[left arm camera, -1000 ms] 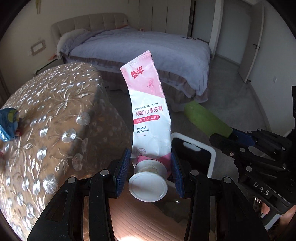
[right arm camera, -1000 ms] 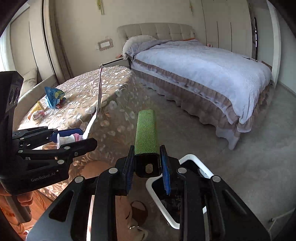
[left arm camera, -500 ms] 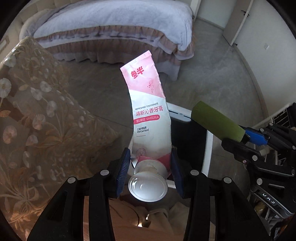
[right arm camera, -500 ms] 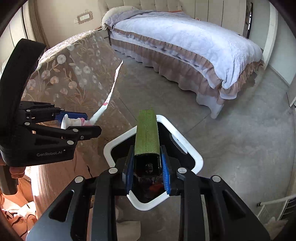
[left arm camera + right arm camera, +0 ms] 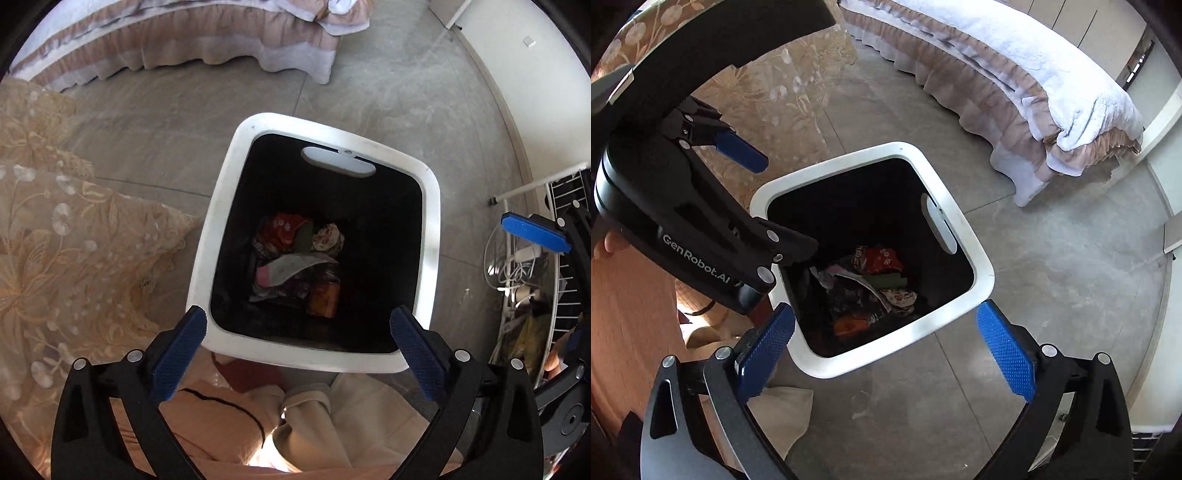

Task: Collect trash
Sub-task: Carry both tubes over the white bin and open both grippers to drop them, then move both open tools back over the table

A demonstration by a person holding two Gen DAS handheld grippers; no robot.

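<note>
Bedroom, grey floor [image 5: 369,92]: white bin [image 5: 229,206] at frame centre, trash [image 5: 295,266] heaped at its bottom. We hold left gripper [image 5: 297,336] and right gripper [image 5: 884,341] spread wide, empty, above the rim. Best lift both straight clear before fetching more.

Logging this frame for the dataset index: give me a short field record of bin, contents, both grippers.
bin: white-rimmed square trash bin with black interior, standing on the grey floor, lid open
contents: mixed wrappers at the bottom, including a pink-and-white toothpaste tube and an orange packet
left gripper: open, empty, above the bin
right gripper: open, empty, above the bin's near edge
nearby: floral embroidered cloth beside the bin
</note>
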